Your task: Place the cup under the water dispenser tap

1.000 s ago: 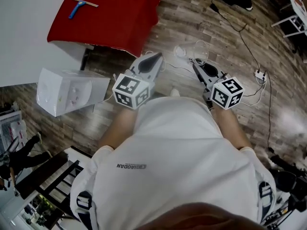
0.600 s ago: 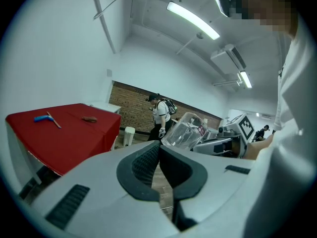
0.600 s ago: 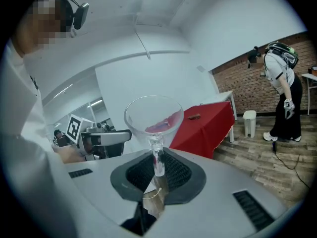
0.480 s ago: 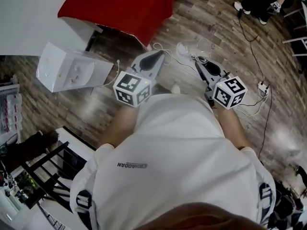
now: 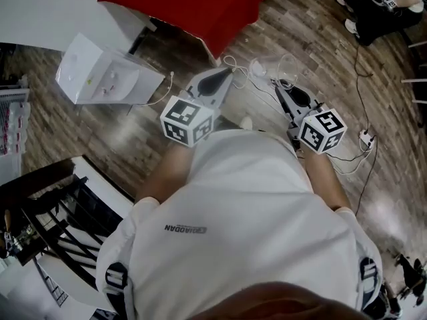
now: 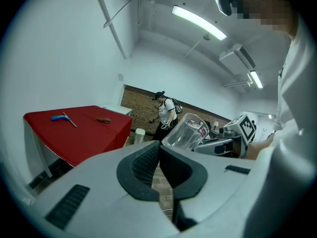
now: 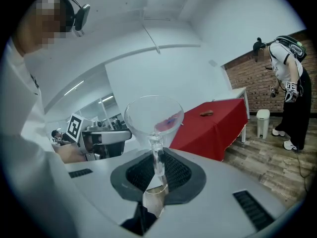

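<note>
The water dispenser (image 5: 100, 75), a white box, stands on the wooden floor at the upper left of the head view, left of both grippers. My right gripper (image 5: 280, 91) is shut on the clear cup (image 5: 280, 69). In the right gripper view its jaws (image 7: 157, 165) pinch the cup (image 7: 153, 117) at the rim side, mouth pointing away. My left gripper (image 5: 219, 80) is shut with nothing between its pads (image 6: 148, 160). The left gripper view shows the cup (image 6: 187, 132) held off to its right.
A red-covered table (image 5: 200, 5) stands beyond the grippers, just right of the dispenser. Cables and a power strip (image 5: 365, 137) lie on the floor at the right. A black rack (image 5: 60, 225) sits at the lower left. Another person (image 7: 290, 83) stands near a white bin (image 7: 263, 120).
The head view has swung: the dispenser and red table have slid up and to the right in the picture. Both grippers keep their pose, and the cup stays in the right one.
</note>
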### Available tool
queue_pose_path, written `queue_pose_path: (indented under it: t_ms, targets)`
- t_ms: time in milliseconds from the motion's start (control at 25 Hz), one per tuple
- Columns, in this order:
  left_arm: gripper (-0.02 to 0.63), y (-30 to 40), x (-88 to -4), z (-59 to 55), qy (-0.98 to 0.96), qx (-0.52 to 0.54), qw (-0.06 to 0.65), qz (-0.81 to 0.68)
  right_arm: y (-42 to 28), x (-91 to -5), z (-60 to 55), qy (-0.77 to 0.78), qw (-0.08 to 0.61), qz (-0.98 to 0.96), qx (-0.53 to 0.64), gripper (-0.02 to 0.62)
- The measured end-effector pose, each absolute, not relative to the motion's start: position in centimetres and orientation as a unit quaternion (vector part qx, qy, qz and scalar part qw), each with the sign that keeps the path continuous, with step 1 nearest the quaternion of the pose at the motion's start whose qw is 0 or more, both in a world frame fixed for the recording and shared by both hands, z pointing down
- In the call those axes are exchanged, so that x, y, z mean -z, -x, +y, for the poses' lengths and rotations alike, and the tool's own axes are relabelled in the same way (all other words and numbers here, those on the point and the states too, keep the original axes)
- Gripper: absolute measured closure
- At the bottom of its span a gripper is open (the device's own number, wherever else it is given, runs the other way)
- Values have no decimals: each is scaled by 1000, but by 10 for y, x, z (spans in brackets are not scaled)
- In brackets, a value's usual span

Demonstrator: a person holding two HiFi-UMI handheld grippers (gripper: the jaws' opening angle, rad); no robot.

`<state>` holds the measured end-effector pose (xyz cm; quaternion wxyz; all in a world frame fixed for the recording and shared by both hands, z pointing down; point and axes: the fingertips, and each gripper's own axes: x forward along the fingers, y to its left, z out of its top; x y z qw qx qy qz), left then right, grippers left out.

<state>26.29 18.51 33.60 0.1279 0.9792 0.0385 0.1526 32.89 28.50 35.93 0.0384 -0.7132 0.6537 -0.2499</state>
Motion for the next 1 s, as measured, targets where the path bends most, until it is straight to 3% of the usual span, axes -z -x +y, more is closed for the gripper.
queue_pose_path:
  t_ms: [1000]
  targets:
    - [611,-170,-330,136,-973,-153,135,-108,-270,-362,212,613,12,750,247,546]
